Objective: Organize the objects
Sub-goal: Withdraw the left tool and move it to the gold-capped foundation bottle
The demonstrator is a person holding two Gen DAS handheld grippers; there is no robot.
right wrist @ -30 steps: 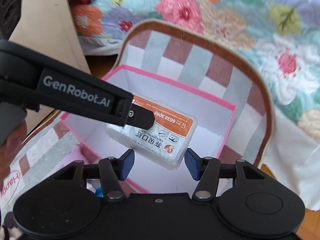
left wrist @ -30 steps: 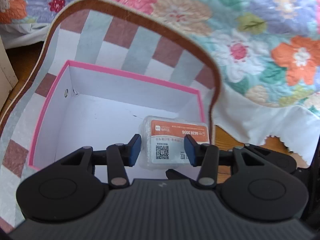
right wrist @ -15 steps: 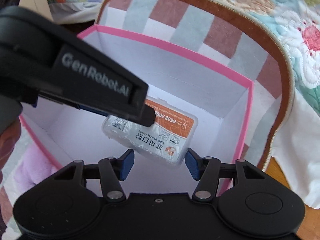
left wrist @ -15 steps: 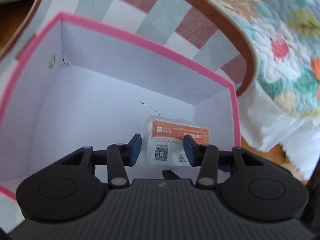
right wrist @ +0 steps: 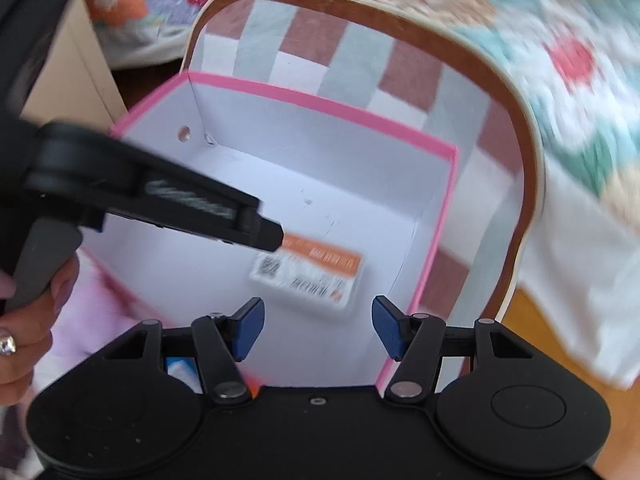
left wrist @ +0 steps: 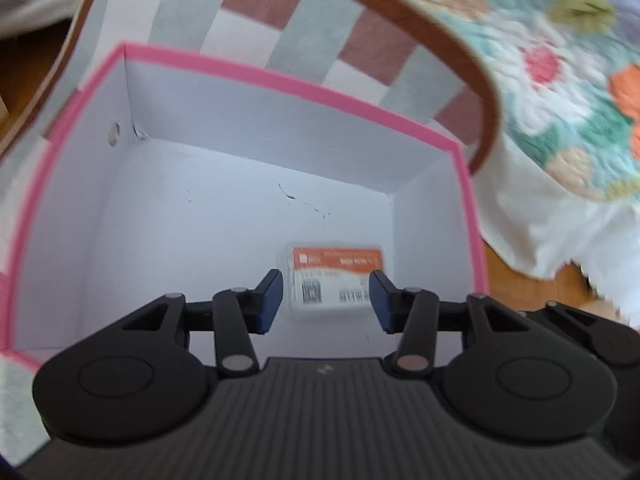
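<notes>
The left gripper [left wrist: 326,300] is spread, touching nothing. The right gripper [right wrist: 318,330] is opening, with nothing between its fingers. The small packet [left wrist: 334,280] lies on the white floor of the pink-edged box [left wrist: 280,76], near its right wall. Behind stands a checked bag [right wrist: 360,44] and a flowery quilt [left wrist: 560,72].

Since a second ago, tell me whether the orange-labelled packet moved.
Yes. The orange-labelled packet went down into the pink-rimmed box, lying by its right wall, free of the left tongs.
</notes>
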